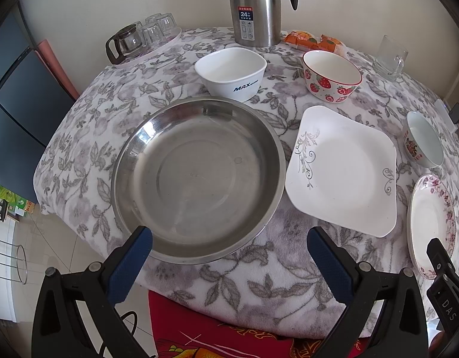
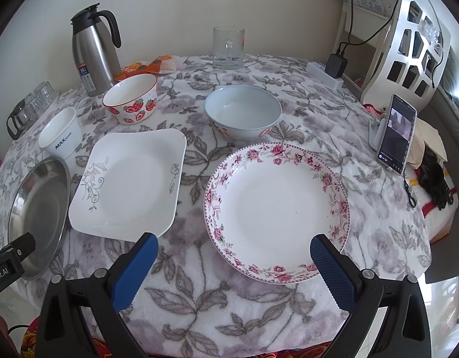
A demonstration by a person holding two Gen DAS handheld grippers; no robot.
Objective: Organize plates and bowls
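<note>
Left gripper [image 1: 229,256] at the near table edge, fingers spread wide, holding nothing; steel pan [image 1: 198,179] lies just ahead at 12 o'clock, its near rim between the fingertips. Right gripper [image 2: 233,264] likewise wide and empty; flowered round plate [image 2: 277,211] sits ahead toward 1 o'clock, near rim beside the right fingertip. Square white plate [image 2: 128,182] lies between pan and round plate, apart from both; at its 12 o'clock, strawberry bowl [image 2: 131,100]; at its 10 o'clock, white square bowl [image 1: 230,73], just behind the pan; pale blue bowl [image 2: 242,112] at 12 o'clock from the round plate. All upright on the leaf-patterned tablecloth [image 2: 259,313]; steel flask [image 1: 256,6] and glass mug [image 2: 228,48] along the far edge.
</note>
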